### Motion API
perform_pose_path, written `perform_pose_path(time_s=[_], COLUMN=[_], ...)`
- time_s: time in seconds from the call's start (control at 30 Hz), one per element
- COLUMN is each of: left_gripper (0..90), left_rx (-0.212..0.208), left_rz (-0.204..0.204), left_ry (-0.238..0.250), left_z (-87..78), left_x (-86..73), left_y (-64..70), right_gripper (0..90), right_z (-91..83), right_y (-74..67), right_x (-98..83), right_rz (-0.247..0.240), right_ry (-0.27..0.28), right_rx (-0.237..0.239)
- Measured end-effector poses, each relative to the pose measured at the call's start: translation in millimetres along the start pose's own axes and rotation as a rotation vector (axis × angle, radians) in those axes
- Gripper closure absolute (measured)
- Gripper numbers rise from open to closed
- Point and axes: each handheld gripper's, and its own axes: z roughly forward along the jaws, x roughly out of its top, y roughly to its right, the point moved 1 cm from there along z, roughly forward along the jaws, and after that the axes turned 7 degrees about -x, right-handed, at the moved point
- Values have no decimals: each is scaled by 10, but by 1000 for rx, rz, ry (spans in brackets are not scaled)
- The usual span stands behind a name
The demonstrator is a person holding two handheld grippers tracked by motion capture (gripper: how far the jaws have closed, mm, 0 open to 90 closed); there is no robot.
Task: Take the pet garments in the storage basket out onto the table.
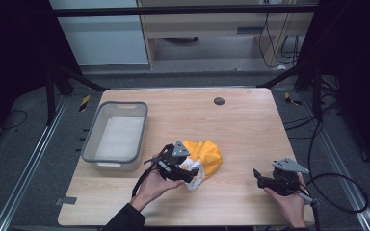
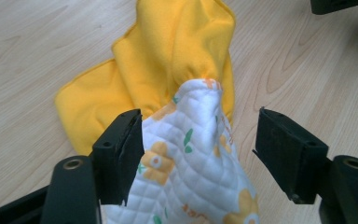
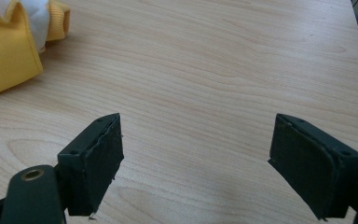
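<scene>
1. High view puts our left gripper (image 1: 189, 174) at lower centre, over the white quilted edge of a yellow cloth (image 1: 207, 155) on the table (image 1: 241, 125).
2. Left gripper view shows our jaws spread, with the cloth (image 2: 186, 140) standing up between them; the left jaw touches the fabric, the right one stands clear.
3. Our right gripper (image 1: 258, 177) hovers at lower right, jaws spread over bare wood, well apart from the cloth.
4. A grey bin (image 1: 117, 136) sits at centre left, just beside the cloth.
5. We judge a good pinch needs the fold centred before we close, so both layers catch.
</scene>
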Motion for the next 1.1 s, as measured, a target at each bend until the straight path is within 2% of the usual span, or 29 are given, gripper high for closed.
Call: perform_pose_path(time_s=[0.2, 0.43, 0.67, 0.83, 1.1], left_gripper=[279, 269, 271, 274, 273], left_rx=[37, 80, 120, 121, 129], left_rz=[-20, -62, -104, -131, -157], left_ry=[28, 60, 93, 98, 76], left_z=[-170, -367, -520, -570, -603], left_x=[-127, -392, -660, -840, -1067], left_y=[-75, -188, -241, -264, -311], right_gripper=[167, 165, 165, 164, 158], right_z=[-6, -4, -1, -1, 1], right_y=[0, 0, -4, -10, -18], right_x=[0, -1, -4, -7, -7], right_rz=[5, 0, -8, -12, -11], right_ry=[-1, 0, 0, 0, -2], right_rx=[-3, -6, -9, -11, -9])
